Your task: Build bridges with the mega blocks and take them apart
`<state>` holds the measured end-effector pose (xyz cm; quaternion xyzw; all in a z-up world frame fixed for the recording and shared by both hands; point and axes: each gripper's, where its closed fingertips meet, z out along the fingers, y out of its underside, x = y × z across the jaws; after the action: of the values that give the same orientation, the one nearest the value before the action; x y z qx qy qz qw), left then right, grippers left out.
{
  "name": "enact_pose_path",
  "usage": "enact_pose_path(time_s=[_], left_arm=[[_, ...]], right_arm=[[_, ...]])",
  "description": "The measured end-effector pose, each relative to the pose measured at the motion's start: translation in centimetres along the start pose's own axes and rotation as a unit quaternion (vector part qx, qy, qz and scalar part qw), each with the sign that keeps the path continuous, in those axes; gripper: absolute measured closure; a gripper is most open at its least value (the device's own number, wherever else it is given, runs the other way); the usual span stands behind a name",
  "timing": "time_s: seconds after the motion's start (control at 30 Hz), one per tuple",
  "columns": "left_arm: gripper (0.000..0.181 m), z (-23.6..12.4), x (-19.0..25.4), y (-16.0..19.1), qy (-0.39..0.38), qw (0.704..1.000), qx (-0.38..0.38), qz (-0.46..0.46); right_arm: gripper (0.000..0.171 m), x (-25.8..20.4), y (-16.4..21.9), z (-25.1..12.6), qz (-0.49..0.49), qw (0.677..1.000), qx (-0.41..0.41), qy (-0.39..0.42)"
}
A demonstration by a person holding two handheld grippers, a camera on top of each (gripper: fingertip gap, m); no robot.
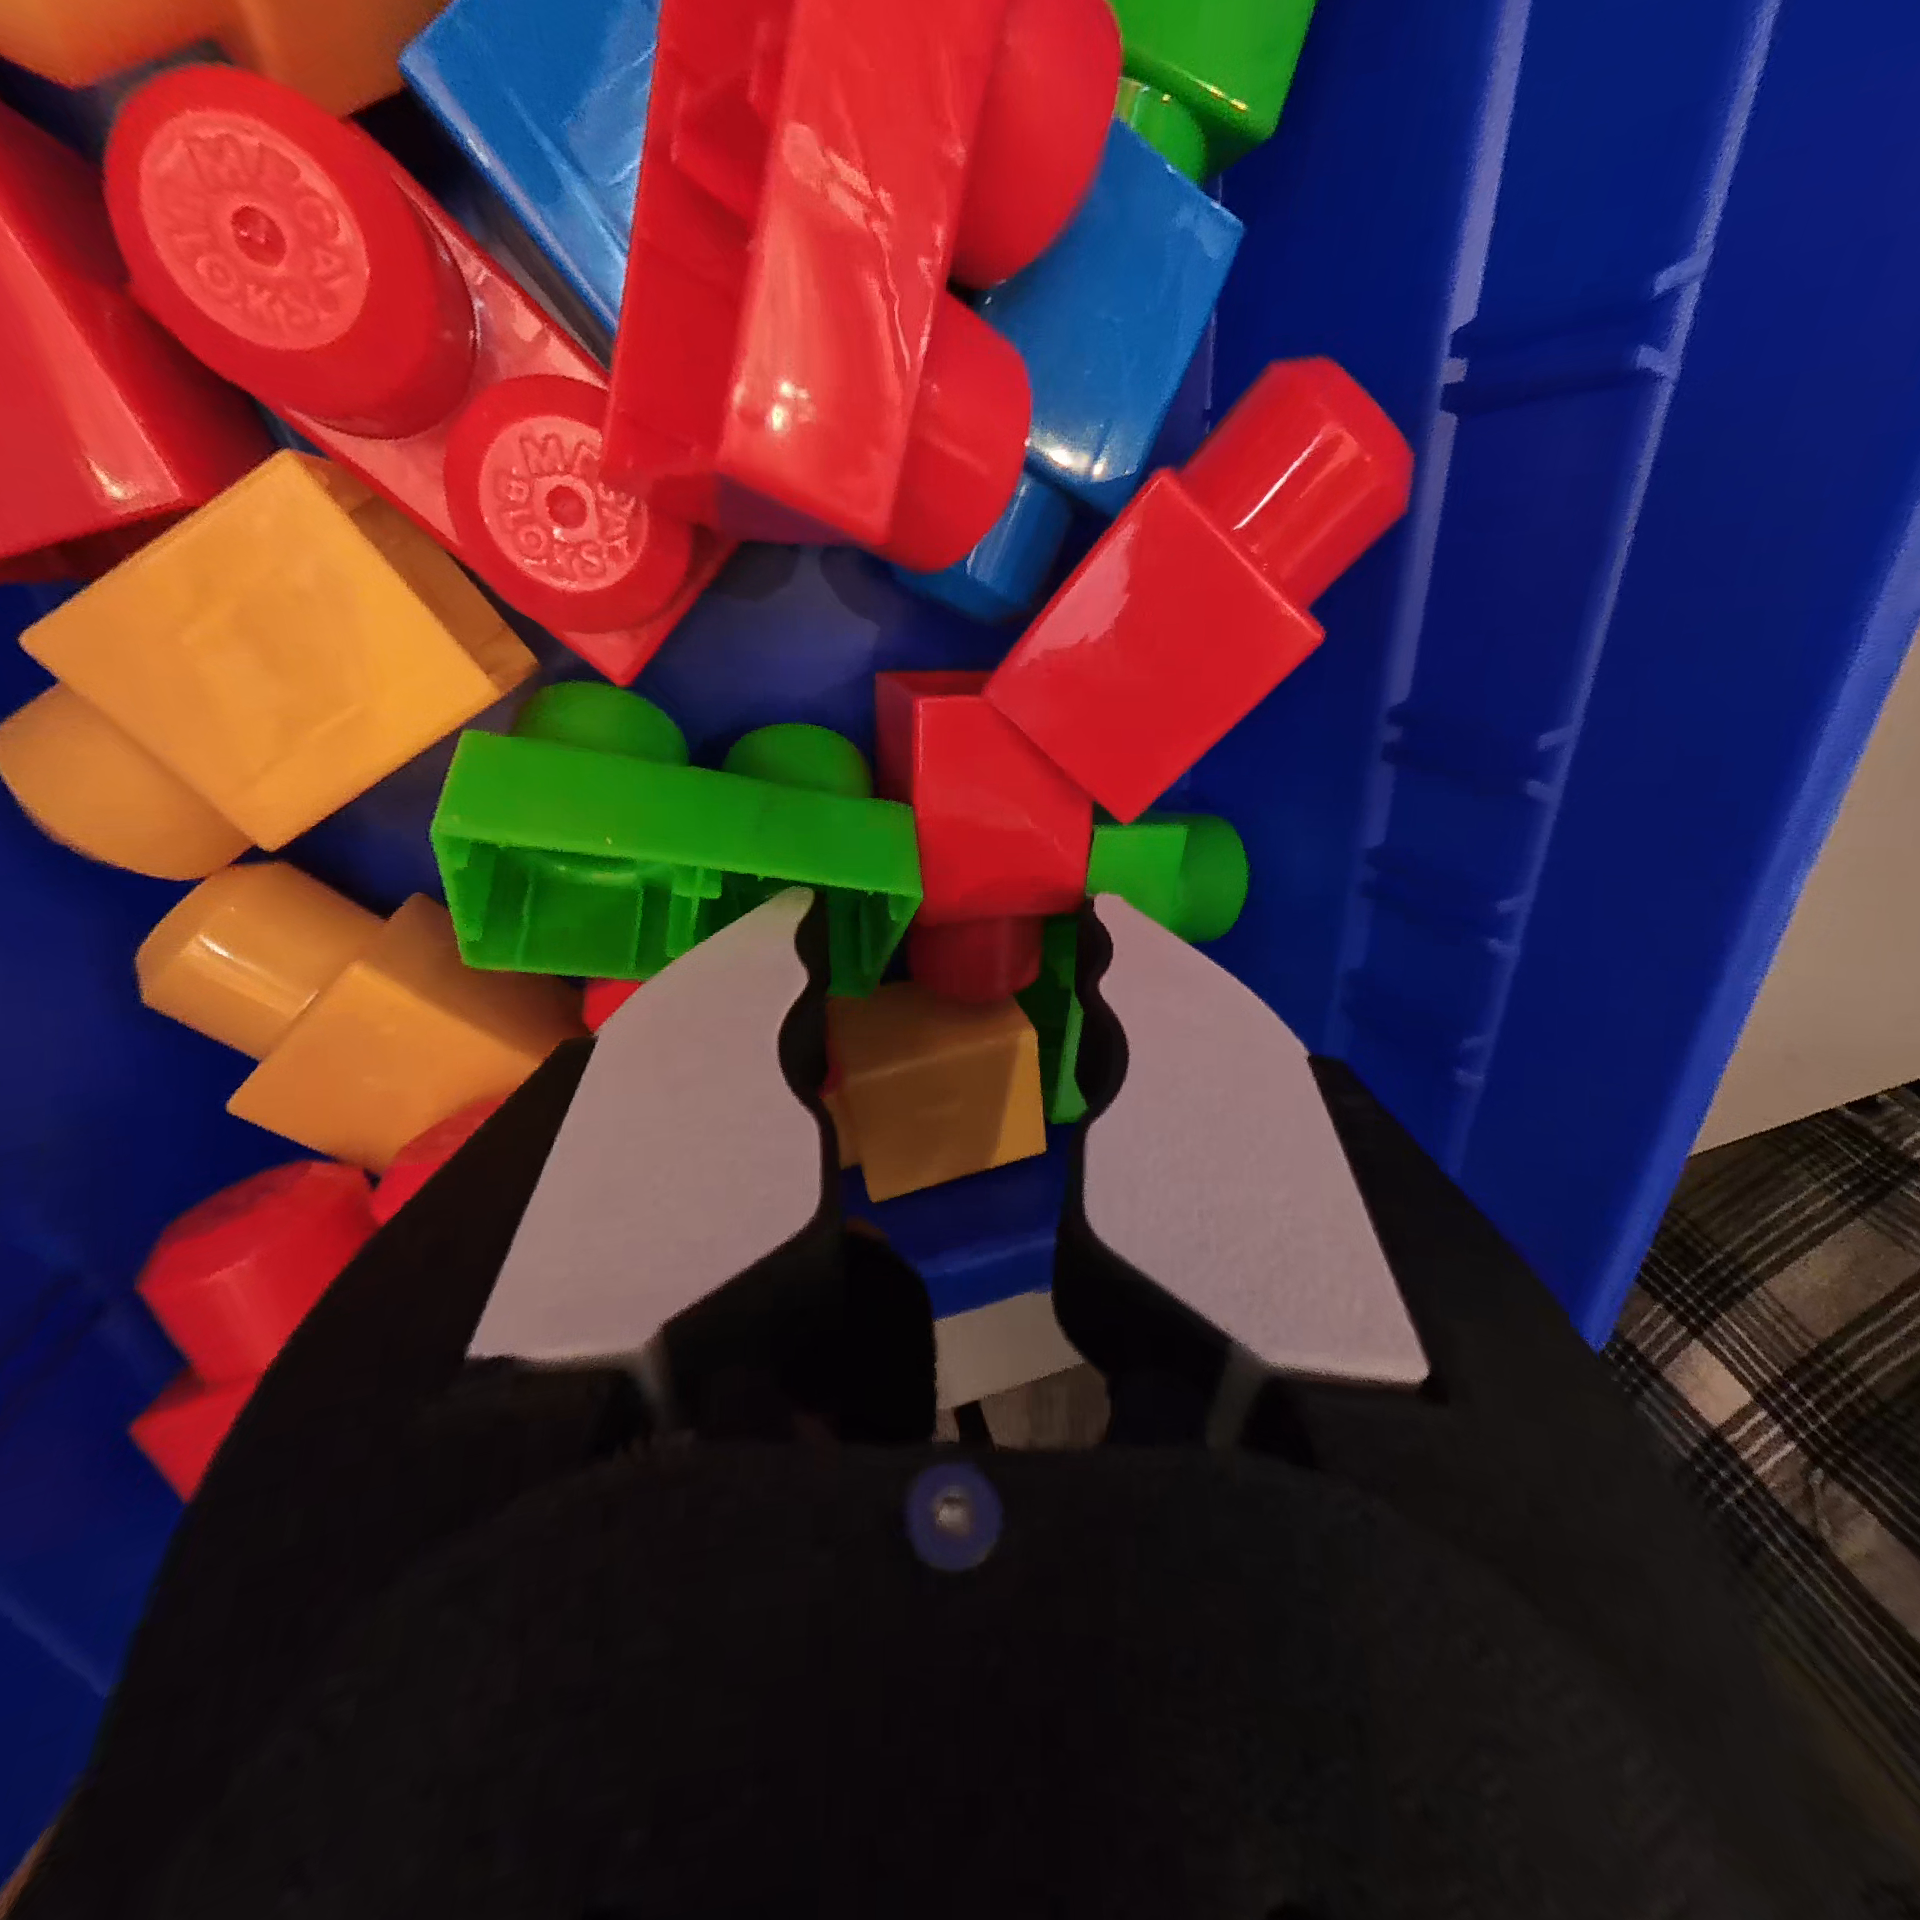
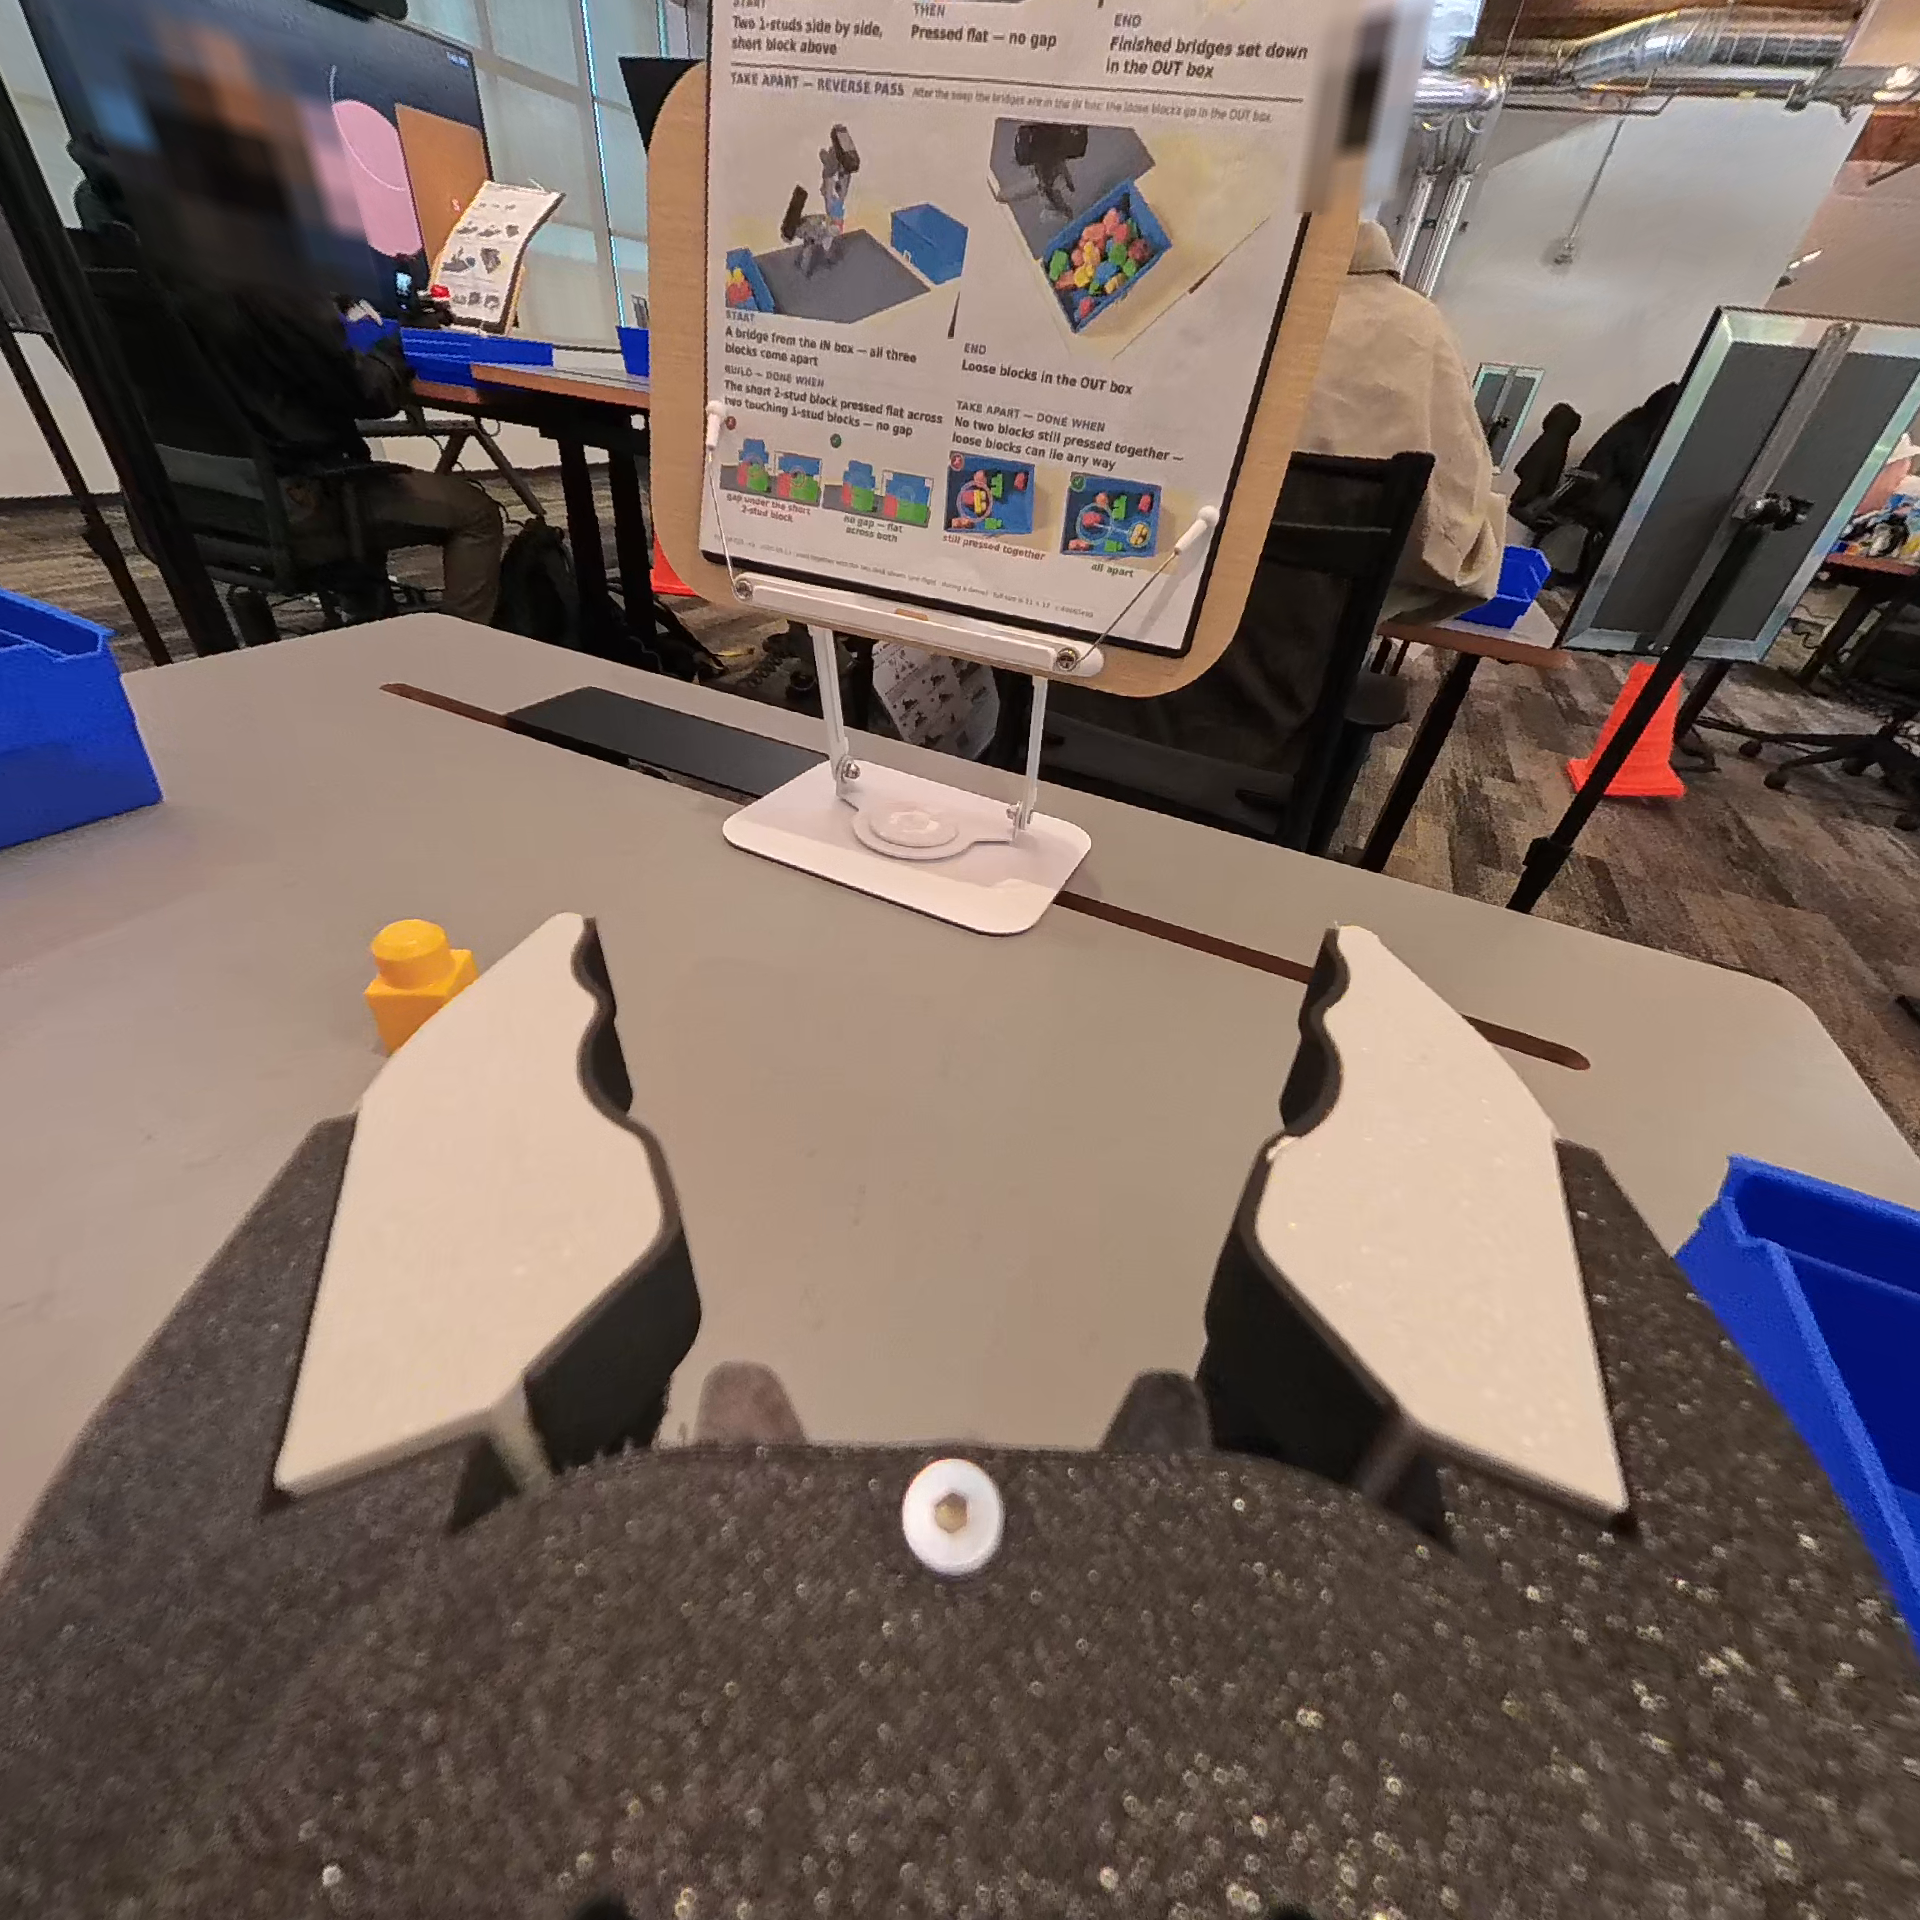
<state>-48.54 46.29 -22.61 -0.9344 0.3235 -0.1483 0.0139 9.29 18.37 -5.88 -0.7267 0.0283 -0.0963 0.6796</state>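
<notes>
In the left wrist view my left gripper (image 1: 945,914) is down inside a blue bin (image 1: 1507,623) full of loose mega blocks. Its jaws are narrowed around a small orange block (image 1: 935,1101). The left pad touches it, and a green sliver shows at the right pad. A red block (image 1: 992,821) and a green two-stud block (image 1: 665,831) lie just past the fingertips. In the right wrist view my right gripper (image 2: 956,935) is wide open and empty over the grey table (image 2: 935,1143). A yellow one-stud block (image 2: 416,982) stands upright beside its left finger.
Red, orange and blue blocks crowd the bin's far end (image 1: 810,291). On the table stand an instruction board (image 2: 987,312) on a white base (image 2: 904,847), a blue bin at far left (image 2: 62,727) and another at near right (image 2: 1829,1351). People sit at desks behind. About 65 cm separates my left fingertips from my right. About 25 cm separates my right fingertips from the yellow one-stud block (image 2: 416,982).
</notes>
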Motion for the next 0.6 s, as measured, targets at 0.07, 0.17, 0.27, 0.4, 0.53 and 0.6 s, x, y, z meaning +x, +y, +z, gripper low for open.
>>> enact_pose_path(time_s=[0.07, 0.17, 0.27, 0.4, 0.53, 0.6], left_arm=[[0.141, -0.02, 0.19, -0.07, 0.004, 1.0, 0.006, 0.017], [0.145, -0.16, 0.14, -0.1, -0.016, 0.999, 0.004, 0.043], [0.148, -0.29, 0.03, -0.04, -0.028, 0.998, -0.001, 0.058], [0.155, -0.51, -0.2, -0.08, -0.037, 0.997, -0.001, 0.071], [0.156, -0.67, -0.28, -0.64, -0.05, 0.995, 0.017, 0.08], [0.153, -0.66, -0.3, -0.78, -0.063, 0.994, 0.021, 0.092]], right_arm=[[0.048, -0.19, -0.03, 0.12, 0.001, 1.0, 0.001, -0.003], [0.048, -0.5, -0.14, 0.22, -0.001, 1.0, 0.001, -0.006], [0.048, -0.35, -0.32, 0.09, -0.002, 1.0, 0.002, -0.004], [0.048, -0.03, -0.55, -0.17, -0.003, 1.0, 0.004, 0.001], [0.048, -0.16, -0.44, -0.12, -0.004, 1.0, 0.002, 0.0], [0.048, -0.28, -0.43, -0.08, -0.004, 1.0, 0.002, -0.001]])
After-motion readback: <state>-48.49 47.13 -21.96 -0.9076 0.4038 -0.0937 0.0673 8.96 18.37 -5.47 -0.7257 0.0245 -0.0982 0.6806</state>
